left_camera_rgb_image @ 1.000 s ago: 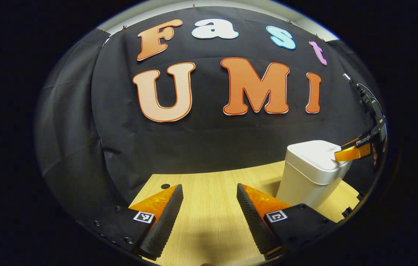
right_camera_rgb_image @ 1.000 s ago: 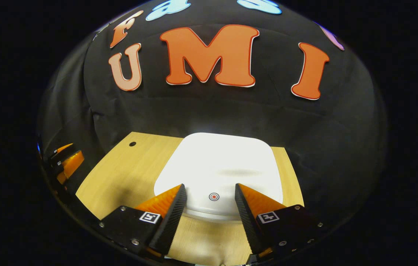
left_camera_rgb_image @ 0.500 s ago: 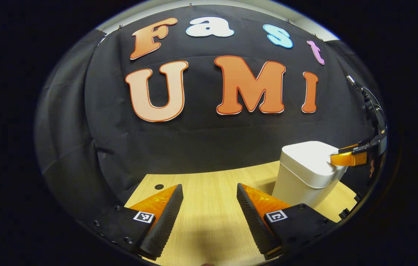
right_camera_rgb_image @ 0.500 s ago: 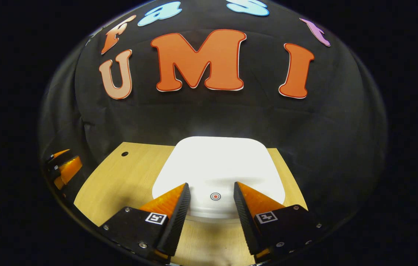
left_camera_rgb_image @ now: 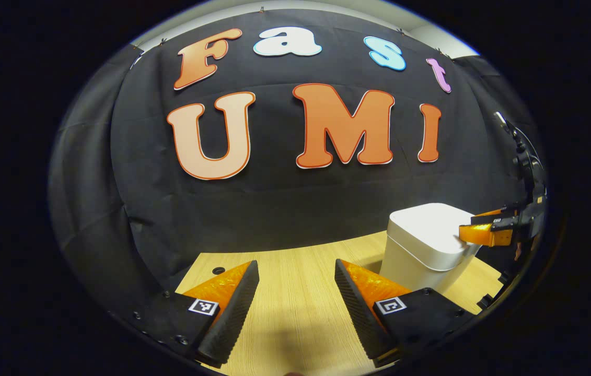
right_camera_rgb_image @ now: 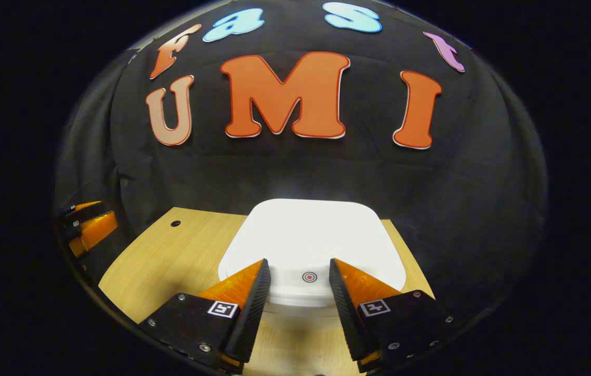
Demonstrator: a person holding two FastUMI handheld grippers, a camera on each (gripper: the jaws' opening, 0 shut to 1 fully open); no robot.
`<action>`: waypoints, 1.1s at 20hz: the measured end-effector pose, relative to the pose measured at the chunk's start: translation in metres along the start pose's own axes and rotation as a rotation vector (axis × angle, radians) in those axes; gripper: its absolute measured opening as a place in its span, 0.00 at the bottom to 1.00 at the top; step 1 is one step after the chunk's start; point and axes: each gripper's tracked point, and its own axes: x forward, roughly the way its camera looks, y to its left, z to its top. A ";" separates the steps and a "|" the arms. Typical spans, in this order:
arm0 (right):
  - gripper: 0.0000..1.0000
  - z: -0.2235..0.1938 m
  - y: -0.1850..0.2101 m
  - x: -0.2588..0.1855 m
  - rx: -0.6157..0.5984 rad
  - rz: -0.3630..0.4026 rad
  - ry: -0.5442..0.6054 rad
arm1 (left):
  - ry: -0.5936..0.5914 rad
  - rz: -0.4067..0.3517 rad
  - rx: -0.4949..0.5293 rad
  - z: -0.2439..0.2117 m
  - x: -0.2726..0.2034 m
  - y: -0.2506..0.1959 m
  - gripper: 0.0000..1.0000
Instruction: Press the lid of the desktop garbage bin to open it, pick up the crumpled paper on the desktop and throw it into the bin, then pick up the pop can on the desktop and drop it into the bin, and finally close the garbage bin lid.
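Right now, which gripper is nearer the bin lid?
Right. The right gripper sits at the lid's front edge, fingers flanking its round mark; the left gripper hangs over bare table, off to the bin's side.

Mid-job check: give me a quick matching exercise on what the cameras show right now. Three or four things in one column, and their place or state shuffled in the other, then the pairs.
Things
1. bin lid
2. right gripper
3. left gripper
4. red ring mark

Place or state
A. open above bare table, to the left of the bin
B. down flat on the bin, closed
C. on the lid's near edge, between two fingers
D. open, fingertips over the lid's near edge

Pairs: 1-B, 2-D, 3-A, 4-C
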 end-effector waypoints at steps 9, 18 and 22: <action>0.80 0.024 0.005 -0.005 -0.002 -0.065 -0.134 | -0.048 0.007 -0.005 0.018 -0.002 0.015 0.93; 0.80 0.050 0.045 -0.015 -0.019 -0.020 -0.254 | -0.136 0.075 -0.010 0.040 -0.008 0.047 0.93; 0.80 0.052 0.059 -0.018 -0.019 -0.005 -0.287 | -0.163 0.102 -0.014 0.043 -0.012 0.056 0.93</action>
